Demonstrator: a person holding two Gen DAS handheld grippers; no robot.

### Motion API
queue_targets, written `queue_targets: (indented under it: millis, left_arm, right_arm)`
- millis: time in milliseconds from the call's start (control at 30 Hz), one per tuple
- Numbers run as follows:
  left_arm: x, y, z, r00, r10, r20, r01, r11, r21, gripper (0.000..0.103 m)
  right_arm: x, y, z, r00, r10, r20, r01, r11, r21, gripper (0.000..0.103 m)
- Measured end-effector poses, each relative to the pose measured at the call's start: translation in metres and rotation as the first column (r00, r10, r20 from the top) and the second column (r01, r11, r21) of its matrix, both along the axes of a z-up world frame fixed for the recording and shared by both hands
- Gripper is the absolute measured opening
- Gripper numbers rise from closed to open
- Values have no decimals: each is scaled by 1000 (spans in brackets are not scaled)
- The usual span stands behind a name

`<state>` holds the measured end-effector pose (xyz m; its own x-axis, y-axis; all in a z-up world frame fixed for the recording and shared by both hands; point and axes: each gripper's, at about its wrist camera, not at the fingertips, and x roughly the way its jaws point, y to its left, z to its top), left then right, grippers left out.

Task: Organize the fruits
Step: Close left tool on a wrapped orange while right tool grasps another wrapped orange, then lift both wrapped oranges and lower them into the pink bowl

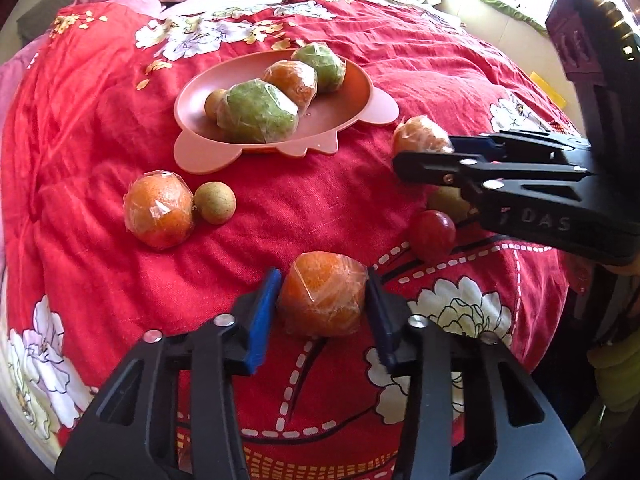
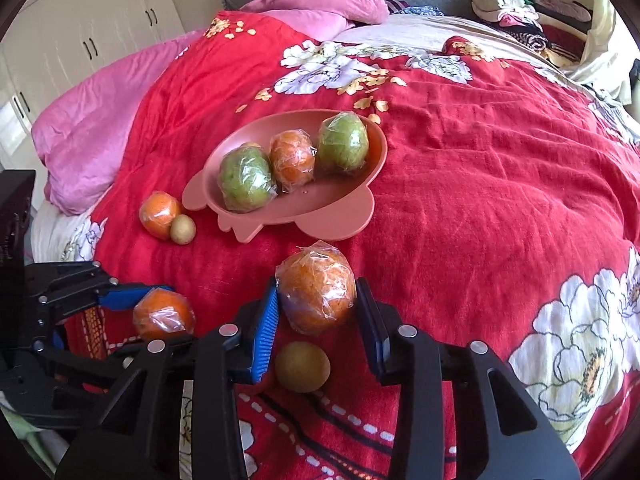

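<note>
Red cloth with white flowers covers the bed, and all the fruit lies on it. A pink plate with small feet stands near the middle. On the plate are two green wrapped fruits, one wrapped orange between them, and a small brown round fruit at the left rim.

In the left wrist view, the left tongs are closed around a wrapped orange that rests on the cloth. Both blue pads touch its plastic wrap, one on each side. The jaws are narrow, only as wide as this fruit.

In the right wrist view, the right tongs hold another wrapped orange in the same way, with a pad pressing on each side. This orange lies just in front of the plate. A small brown fruit lies between the arms of the right tongs, behind the orange, and no pad touches it.

A small red fruit lies beside the right tongs. To the left of the plate, apart from both tongs, one more wrapped orange touches a small brown fruit.

Pink pillows lie at the far end of the bed.
</note>
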<state>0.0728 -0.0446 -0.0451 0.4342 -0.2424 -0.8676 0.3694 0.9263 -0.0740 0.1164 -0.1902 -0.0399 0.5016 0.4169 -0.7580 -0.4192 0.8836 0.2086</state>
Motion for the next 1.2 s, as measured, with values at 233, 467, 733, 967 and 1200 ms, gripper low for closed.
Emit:
queue_targets:
  millis: [233,467,733,967,1200]
  left_arm:
    - [-1,0,3,1000,-5,-2,5,1000,-3,31]
    - [-3,1,13,1000,-9,6,9,1000,-22,31]
    - [2,6,30,999,7,32,-6,999,-44,31]
    - [13,13,45,998,29,58,-25,998,-54,31]
    - [23,16,55,996,38,77,-34,998,-54,31]
  right_arm:
    - [-6,-4,12,1000,-4,18,4,1000,23,36]
    - [-12,-6,23,999,-6,41,4,999,37,36]
    - [-14,-9,34,998,-9,64,6,999,46,36]
    - [-13,-10,41,997,-18,79,13,998,55,36]
    - [-11,-10,49,995,-22,96,16,998,65,36]
